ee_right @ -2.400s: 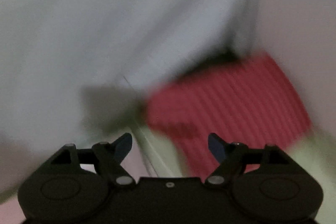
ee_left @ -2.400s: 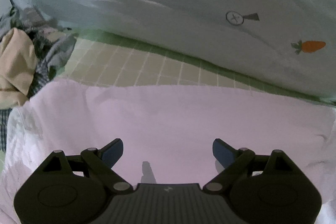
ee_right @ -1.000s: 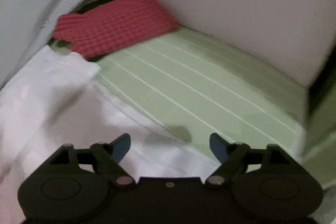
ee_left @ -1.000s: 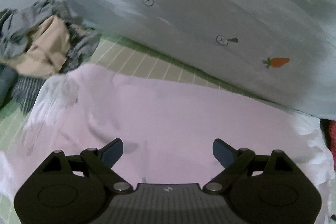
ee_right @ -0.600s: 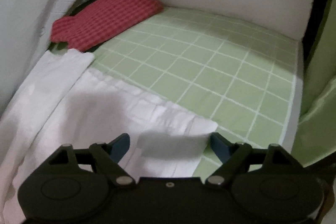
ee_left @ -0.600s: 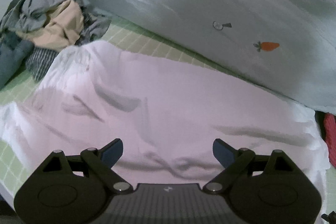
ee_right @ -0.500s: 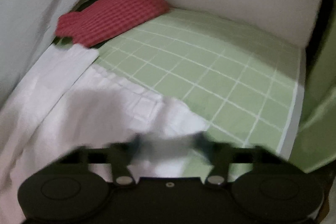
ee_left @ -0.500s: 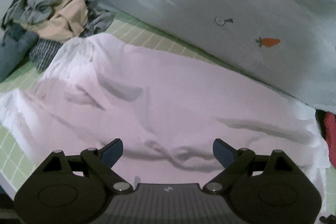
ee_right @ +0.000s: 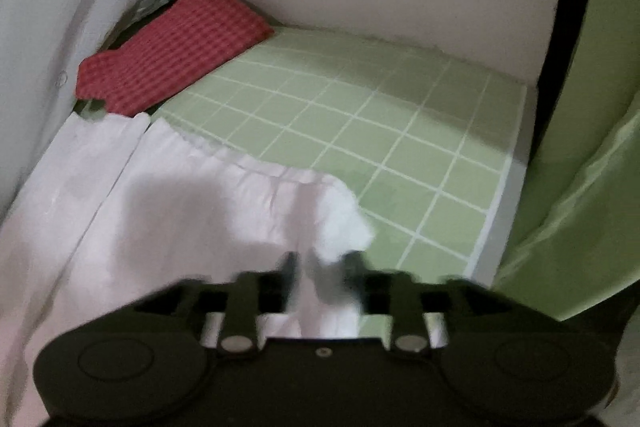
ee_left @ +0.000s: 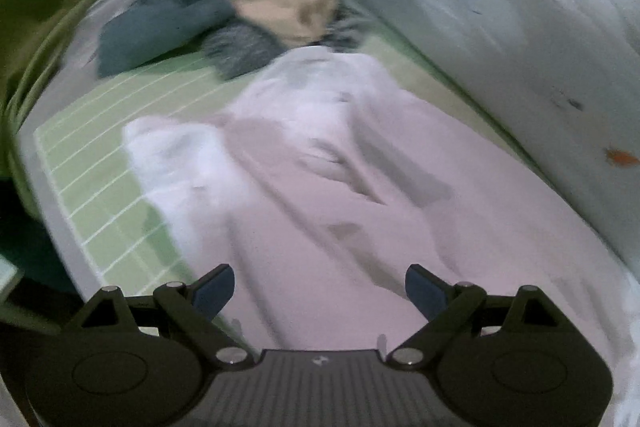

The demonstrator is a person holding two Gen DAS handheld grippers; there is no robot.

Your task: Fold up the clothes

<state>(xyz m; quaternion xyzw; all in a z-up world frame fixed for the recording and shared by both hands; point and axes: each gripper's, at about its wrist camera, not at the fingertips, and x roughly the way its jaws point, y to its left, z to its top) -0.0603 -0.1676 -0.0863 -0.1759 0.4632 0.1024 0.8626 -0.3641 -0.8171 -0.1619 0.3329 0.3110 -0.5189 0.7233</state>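
The pink garment (ee_left: 360, 195) fills the centre and lower right of the left view, spread on the green mat (ee_left: 104, 163). The left gripper (ee_left: 319, 285) hangs wide open over it. The right gripper (ee_right: 322, 269), bottom centre, pinches the garment's corner; a red cloth (ee_right: 176, 47) sits upper left

My right gripper (ee_right: 322, 269) is pinching a corner of the white garment (ee_right: 192, 203), which is lying on the green grid mat (ee_right: 380, 139) near a red checked cloth (ee_right: 172, 51).
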